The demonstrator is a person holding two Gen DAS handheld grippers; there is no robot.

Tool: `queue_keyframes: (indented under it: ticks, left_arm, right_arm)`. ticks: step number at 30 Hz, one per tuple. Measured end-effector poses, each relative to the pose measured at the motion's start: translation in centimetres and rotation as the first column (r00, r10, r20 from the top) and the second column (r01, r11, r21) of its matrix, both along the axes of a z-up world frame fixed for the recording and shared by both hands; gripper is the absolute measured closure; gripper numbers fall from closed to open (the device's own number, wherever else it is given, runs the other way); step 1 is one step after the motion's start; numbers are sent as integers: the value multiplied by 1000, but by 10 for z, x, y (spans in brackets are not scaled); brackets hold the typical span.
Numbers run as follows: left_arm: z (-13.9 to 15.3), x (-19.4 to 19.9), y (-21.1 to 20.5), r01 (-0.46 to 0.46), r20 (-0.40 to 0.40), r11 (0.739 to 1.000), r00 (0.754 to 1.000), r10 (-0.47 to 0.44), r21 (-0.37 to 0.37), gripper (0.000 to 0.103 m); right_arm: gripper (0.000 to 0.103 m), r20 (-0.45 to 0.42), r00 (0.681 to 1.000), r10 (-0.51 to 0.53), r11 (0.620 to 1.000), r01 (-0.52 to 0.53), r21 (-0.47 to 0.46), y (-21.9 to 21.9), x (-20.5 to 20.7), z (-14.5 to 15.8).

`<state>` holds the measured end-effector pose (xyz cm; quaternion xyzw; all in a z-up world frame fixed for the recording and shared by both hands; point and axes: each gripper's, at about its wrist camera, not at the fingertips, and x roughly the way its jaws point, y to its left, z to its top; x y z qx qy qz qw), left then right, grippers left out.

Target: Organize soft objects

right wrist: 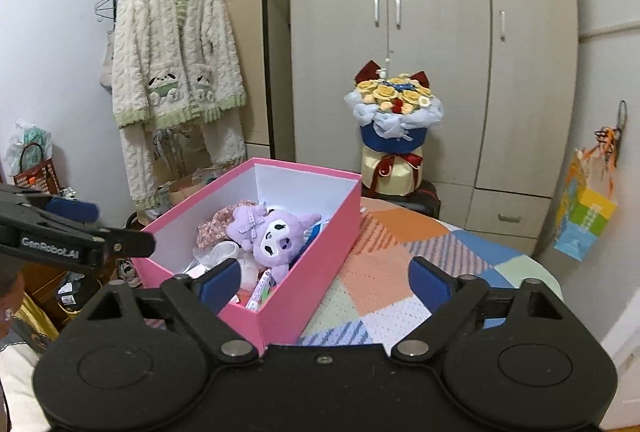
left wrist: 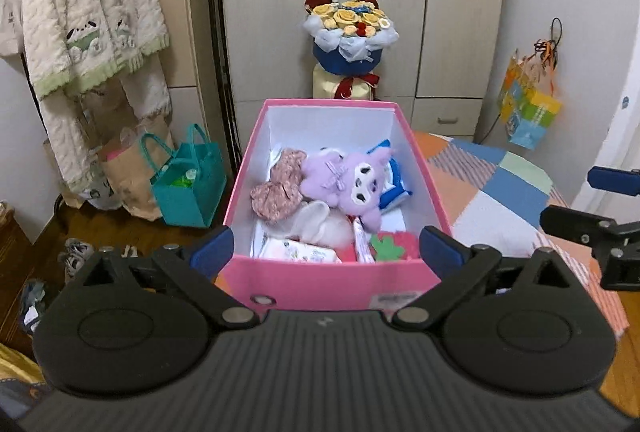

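Patchwork blanket under pink box, beige wardrobe behind

Home bedroom, tall wardrobe, fluffy pyjamas on a clothes rail, patchwork blanket, flower bouquet

Pink box open on top — plush toy crowds its inside

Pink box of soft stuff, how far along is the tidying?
Done: the purple plush, floral fabric and other soft items lie inside the pink box. In hand: nothing; left gripper and right gripper have open, empty jaws. Left: no loose items visible on the patchwork cover.
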<state>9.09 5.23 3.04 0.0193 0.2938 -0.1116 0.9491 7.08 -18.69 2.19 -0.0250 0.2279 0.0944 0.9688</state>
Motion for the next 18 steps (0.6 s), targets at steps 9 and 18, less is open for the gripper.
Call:
queue_keyframes:
  ticks: [9,18]
  left_arm:
    - [14,-49,-17,82,99,995,991,-88,63,2]
    - [7,-63,-41,83,120,996,989,-87,37,0]
  right_arm:
    - [0,-50,990,-129,991,131,38,-13,-30,11]
    - [0,29,974,-225,974,224,34,-36,-61,15]
